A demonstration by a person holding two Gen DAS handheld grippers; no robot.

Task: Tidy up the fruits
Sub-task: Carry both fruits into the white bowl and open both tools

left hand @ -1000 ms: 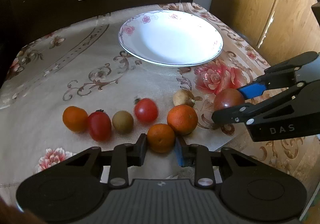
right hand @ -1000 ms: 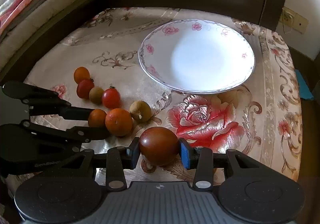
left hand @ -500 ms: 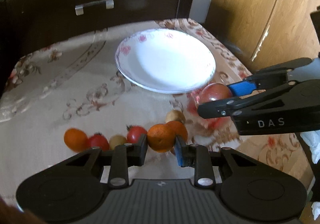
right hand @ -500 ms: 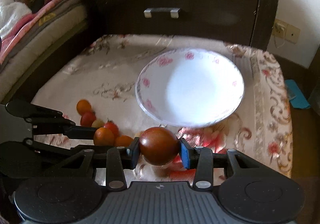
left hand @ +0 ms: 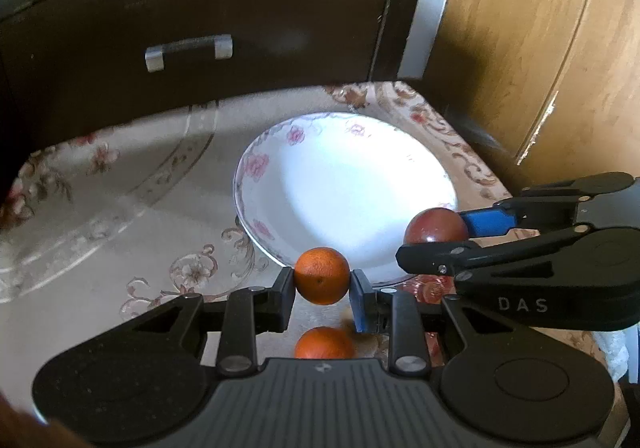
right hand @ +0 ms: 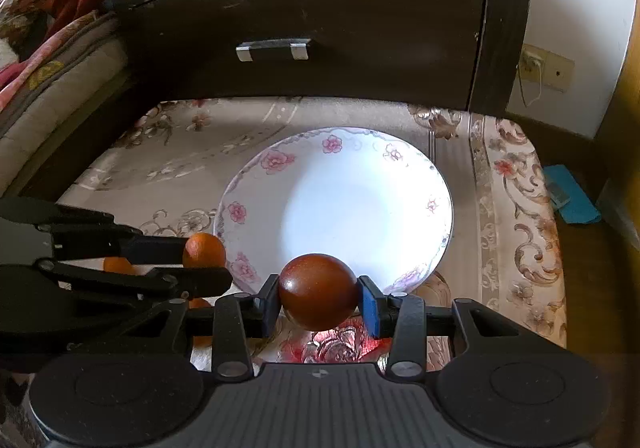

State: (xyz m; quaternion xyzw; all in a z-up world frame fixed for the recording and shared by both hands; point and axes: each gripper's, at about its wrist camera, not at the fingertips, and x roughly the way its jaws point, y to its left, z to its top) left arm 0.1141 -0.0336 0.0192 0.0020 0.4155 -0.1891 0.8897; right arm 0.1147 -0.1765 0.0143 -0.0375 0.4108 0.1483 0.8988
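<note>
While both pairs of fingers are clamped on fruit, the left gripper (left hand: pixel 322 284) holds a small orange (left hand: pixel 322 275) and the right gripper (right hand: pixel 318 302) a dark tomato (right hand: pixel 318 296), both raised at the near rim of the plate (right hand: pixel 240 184), presumably for depositing. Only the left view shows another orange (left hand: pixel 324 342) on the tablecloth (left hand: pixel 120 228) below.

White plate (right hand: pixel 400 216), pink floral rim; orange tangerine (left hand: pixel 322 275); dark red-brown fruit (right hand: pixel 318 297); beige floral tablecloth (left hand: pixel 120 208).
</note>
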